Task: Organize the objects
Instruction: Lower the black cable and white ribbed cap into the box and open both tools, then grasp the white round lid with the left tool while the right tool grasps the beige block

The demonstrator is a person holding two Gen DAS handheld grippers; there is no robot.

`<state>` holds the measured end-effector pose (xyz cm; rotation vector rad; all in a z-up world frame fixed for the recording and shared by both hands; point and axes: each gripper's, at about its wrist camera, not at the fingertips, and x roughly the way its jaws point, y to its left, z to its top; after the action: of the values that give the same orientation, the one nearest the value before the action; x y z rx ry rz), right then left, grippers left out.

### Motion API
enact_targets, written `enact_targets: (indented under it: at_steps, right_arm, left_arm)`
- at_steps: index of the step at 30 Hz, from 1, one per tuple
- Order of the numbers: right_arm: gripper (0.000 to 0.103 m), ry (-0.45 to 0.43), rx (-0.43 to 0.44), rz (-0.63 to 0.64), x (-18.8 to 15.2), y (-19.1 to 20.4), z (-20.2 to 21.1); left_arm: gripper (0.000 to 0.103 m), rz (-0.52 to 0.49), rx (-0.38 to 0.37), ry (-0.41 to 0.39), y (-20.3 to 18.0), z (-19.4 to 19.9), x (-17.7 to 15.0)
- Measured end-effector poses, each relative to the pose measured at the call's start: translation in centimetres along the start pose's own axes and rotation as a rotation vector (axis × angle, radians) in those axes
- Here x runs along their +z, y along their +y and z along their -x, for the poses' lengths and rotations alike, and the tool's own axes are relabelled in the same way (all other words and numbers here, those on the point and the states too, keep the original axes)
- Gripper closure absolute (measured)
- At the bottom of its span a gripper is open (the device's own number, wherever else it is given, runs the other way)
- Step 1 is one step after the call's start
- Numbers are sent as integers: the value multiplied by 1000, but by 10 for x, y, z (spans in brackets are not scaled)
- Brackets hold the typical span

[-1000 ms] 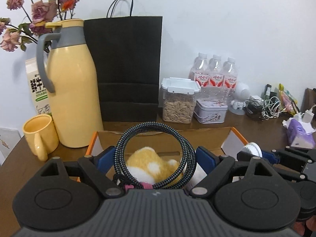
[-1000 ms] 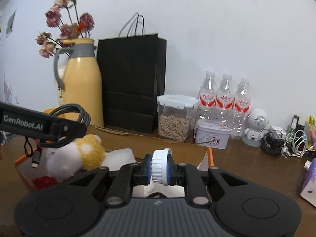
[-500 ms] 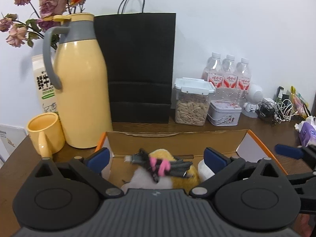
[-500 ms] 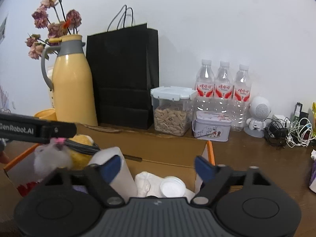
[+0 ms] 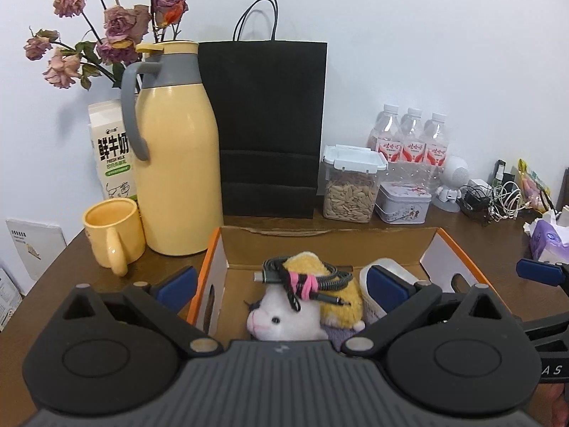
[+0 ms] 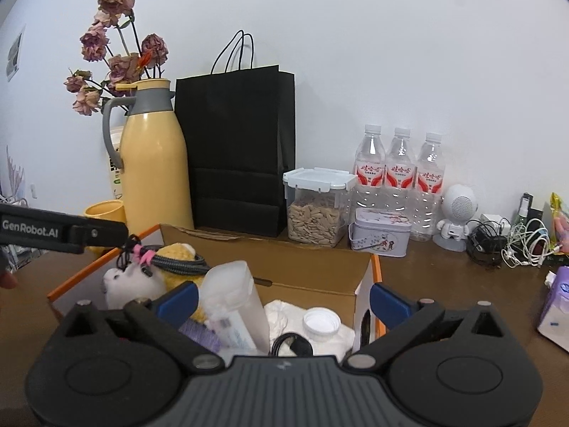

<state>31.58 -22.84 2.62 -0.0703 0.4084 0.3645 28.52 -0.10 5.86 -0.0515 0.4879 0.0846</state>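
Observation:
An open cardboard box point(image 5: 320, 245) with orange edges sits on the brown table; it also shows in the right wrist view point(image 6: 313, 267). In it lie a white and yellow plush toy point(image 5: 302, 306), a coiled braided cable point(image 5: 306, 279) with a pink tie resting on the toy, a frosted plastic container point(image 6: 238, 299), a white cap point(image 6: 321, 321) and white cloth. My left gripper point(image 5: 281, 283) is open and empty above the box. My right gripper point(image 6: 282, 299) is open and empty over the box's right half.
A yellow thermos point(image 5: 174, 163), yellow mug point(image 5: 113, 235), milk carton point(image 5: 112, 149) and dried flowers point(image 5: 113, 25) stand at back left. A black paper bag point(image 5: 266, 128), seed jar point(image 5: 352, 185), tin point(image 5: 403, 201), three water bottles point(image 5: 409, 142), cables point(image 5: 498, 199) and tissue pack point(image 5: 547, 238) line the back and right.
My left gripper opened and let the coiled cable drop onto the plush toy. My right gripper opened and let go of the white cap, which now lies in the box. Both grippers drew back.

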Motion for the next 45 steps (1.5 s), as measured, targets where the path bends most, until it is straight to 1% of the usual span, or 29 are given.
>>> enact_targets:
  at_steps: [6,11,16,24,27,31,35,38,39,40,41,43,44,45]
  right_arm:
    - [0,26,-2,20,-14,7,21]
    - [0,65,-14,23,-31,6,33]
    - [0,121,-42,10,-52,-3,39]
    - [0,238,-83,-4,-86,-17,36]
    - [0,266,-94,-8,-95,-20,34]
    - [0,274,-104,-11,-98,-20,32]
    - [2,269,-113,-10,-98,-21,31]
    - [10,267,-113,-16,-97,-21,29]
    - [15,267,-105,-17,-97,-20,27]
    - [22,266,-97,-16,-97,-19,26]
    - [26,266,-91,-15,-97,-18,25]
    - [43,272,-75,-8,-98,-15,23]
    - [48,276,-68,-3,-98,-14,22]
    - [55,270,-59,-3,-99,-13,23]
  left_arm:
    - [0,-6,-11,18,5,22,-19]
    - [0,-24,-22,59,12,35,-42]
    - [0,-34,-43,102,20,45,-68]
    - [0,-69,-75,207,21,44,-109]
    - [0,-86,-92,240,18,42,-123]
    - [0,-110,-103,259,10,37,-133]
    - [2,-133,-105,249,2,33,-136]
    - [13,-134,-107,253,-2,29,-137]
    - [23,-131,-109,258,-2,27,-138]
    - [29,-130,-110,259,-2,27,-138]
    - [33,-130,-110,251,-1,27,-138]
    - [54,-131,-123,240,-1,29,-138]
    - [59,-129,-132,239,0,30,-138]
    - [63,-124,-143,238,1,31,-138]
